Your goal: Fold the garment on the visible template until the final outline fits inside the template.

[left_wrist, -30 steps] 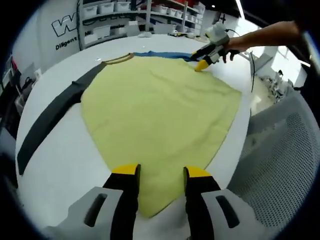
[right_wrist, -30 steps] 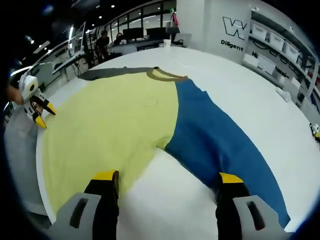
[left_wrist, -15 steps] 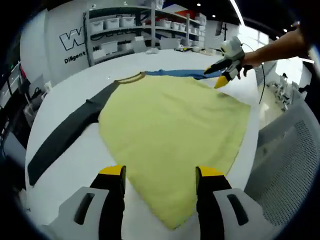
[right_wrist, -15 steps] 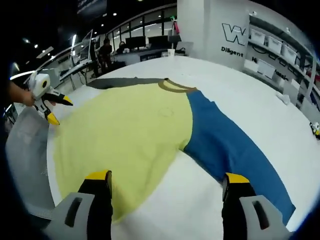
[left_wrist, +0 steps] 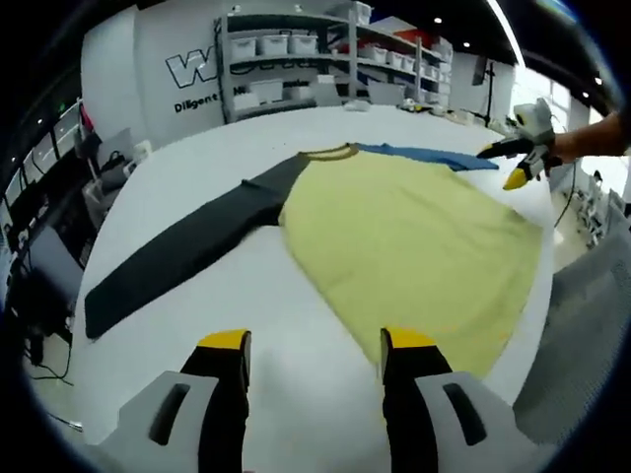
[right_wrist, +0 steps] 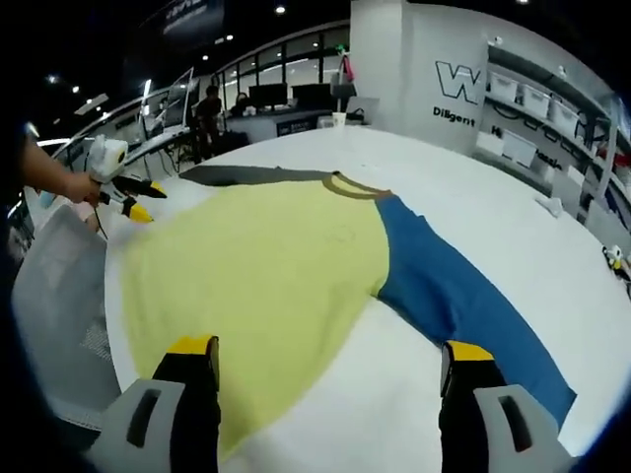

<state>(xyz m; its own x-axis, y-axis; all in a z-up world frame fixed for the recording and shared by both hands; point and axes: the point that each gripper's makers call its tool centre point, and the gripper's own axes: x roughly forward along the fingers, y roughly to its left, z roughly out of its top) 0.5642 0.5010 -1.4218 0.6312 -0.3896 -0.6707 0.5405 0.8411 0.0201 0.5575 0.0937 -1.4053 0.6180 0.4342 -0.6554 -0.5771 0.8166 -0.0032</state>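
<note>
A long-sleeved shirt lies flat on the round white table. It has a yellow body, a dark grey sleeve, a blue sleeve and an olive collar. My left gripper is open and empty, held above bare table short of the shirt's side edge. My right gripper is also open and empty, wide over the hem corner of the yellow body beside the blue sleeve. Each gripper shows in the other's view, open in a hand: right gripper, left gripper.
A grey mesh chair stands against the table edge by the shirt's hem. Shelves with white bins line the wall beyond the table. Desks with monitors and a person are farther back. Small items lie near the table's right rim.
Both views have swung: the left one now takes in the whole grey sleeve and sits over bare table. Both grippers have drawn away from the shirt's edges. The shirt lies as before.
</note>
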